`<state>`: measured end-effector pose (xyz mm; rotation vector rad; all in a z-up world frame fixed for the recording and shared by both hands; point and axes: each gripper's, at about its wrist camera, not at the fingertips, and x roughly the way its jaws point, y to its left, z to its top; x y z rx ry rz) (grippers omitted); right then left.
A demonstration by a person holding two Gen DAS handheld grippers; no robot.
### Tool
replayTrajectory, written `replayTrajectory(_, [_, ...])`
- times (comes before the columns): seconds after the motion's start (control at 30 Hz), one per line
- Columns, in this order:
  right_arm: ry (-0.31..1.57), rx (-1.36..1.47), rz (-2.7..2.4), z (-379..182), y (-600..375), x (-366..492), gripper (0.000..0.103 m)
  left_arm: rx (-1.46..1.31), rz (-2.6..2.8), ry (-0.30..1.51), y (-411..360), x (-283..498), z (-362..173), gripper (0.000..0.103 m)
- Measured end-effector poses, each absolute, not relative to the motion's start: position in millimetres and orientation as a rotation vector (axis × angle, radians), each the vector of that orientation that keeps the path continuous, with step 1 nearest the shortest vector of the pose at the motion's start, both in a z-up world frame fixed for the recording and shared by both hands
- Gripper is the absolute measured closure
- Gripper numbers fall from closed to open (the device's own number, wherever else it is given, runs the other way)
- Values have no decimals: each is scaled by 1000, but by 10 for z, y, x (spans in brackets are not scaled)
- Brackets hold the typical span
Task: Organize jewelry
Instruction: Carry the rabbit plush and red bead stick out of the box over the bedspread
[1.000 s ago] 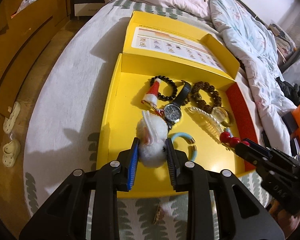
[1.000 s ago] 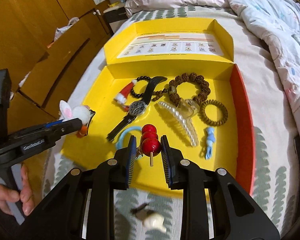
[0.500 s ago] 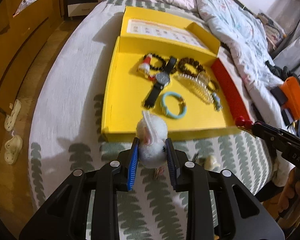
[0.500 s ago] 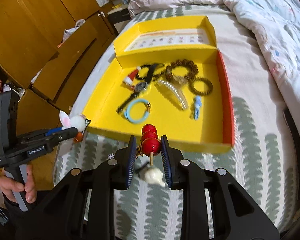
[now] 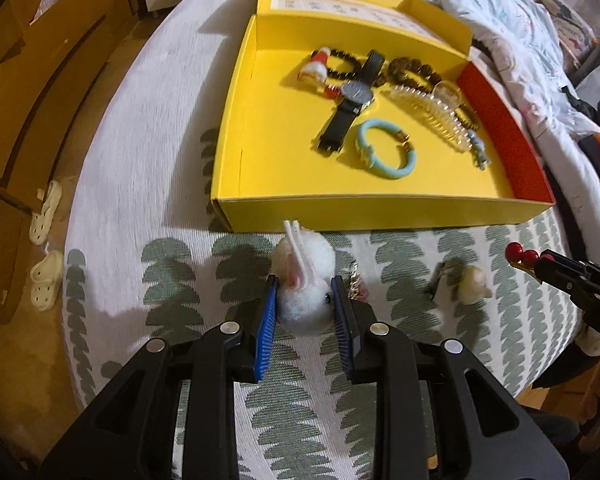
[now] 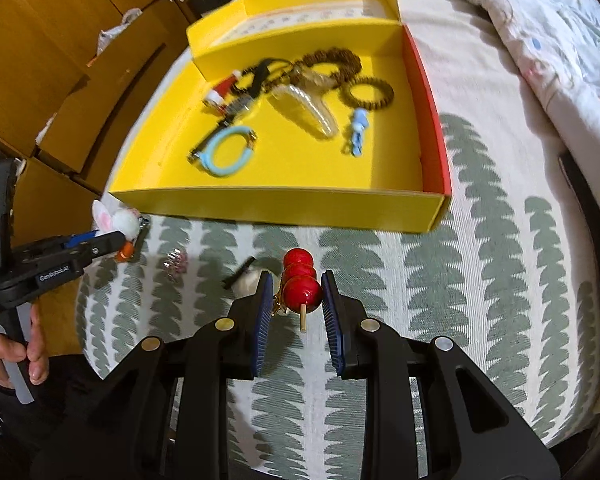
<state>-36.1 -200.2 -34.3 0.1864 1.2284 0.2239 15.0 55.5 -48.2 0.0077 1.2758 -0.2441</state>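
Because each pair of blue pads pinches a small trinket off-centre, a slip is the main worry here. The left gripper (image 5: 305, 308) is closed on a white bunny pompom (image 5: 306, 280), soft fluff that can compress and squirm loose. The right gripper (image 6: 293, 295) is closed on a red bead skewer charm (image 6: 300, 280), gripping only the lowest bead, so the round glossy surface could roll out between the pads.

Both charms hang above the leaf-patterned bedspread (image 6: 460, 300), on the near side of the yellow box (image 5: 380, 212), not inside it. A cream-coloured clip (image 5: 470, 282) and a small pink trinket (image 6: 175, 265) lie on the cloth beneath; a dropped charm could land among them or snag its chain. In the box, the watch (image 5: 354, 96), the blue bracelet (image 5: 384, 154) and the beaded bracelets are crowded together, so tangling looks likely.
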Motion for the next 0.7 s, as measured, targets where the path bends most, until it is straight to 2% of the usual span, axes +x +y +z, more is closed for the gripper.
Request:
replayTrajectory(0.47, [1326,180,186,-679,-2125,-323,77,24,-207,1347,534,174,-717,76])
replayTrajectory(0.6, [1333,153,163,-657,-2135,-317,73,12,-209,1340,543,178,-696,74])
replayTrajectory(0.7, [1336,126,164,-607,-2120,-339,71,14,-201,1328,559,188,-646,60])
